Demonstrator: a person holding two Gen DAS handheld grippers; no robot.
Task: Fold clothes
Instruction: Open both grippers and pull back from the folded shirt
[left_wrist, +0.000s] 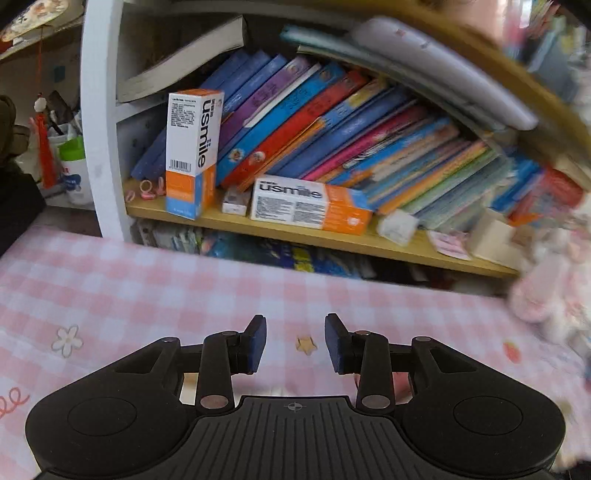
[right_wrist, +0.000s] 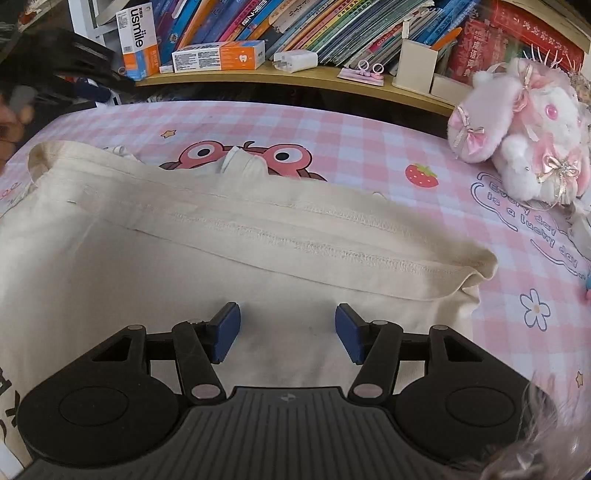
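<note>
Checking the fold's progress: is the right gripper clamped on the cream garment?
No: the right gripper hovers over the cream garment with its blue pads apart and no cloth between them.

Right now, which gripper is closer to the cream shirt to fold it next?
The right gripper, probably. It hangs open right over the cream shirt, near its stitched hem. The left gripper is open over bare pink checked cloth, with no shirt in its view.

Motion blur smears the books (left_wrist: 424, 162) toward three o'clock in the left wrist view; the cream garment (right_wrist: 221, 266) runs off at nine o'clock, hiding most of a cartoon print (right_wrist: 243, 157).
</note>
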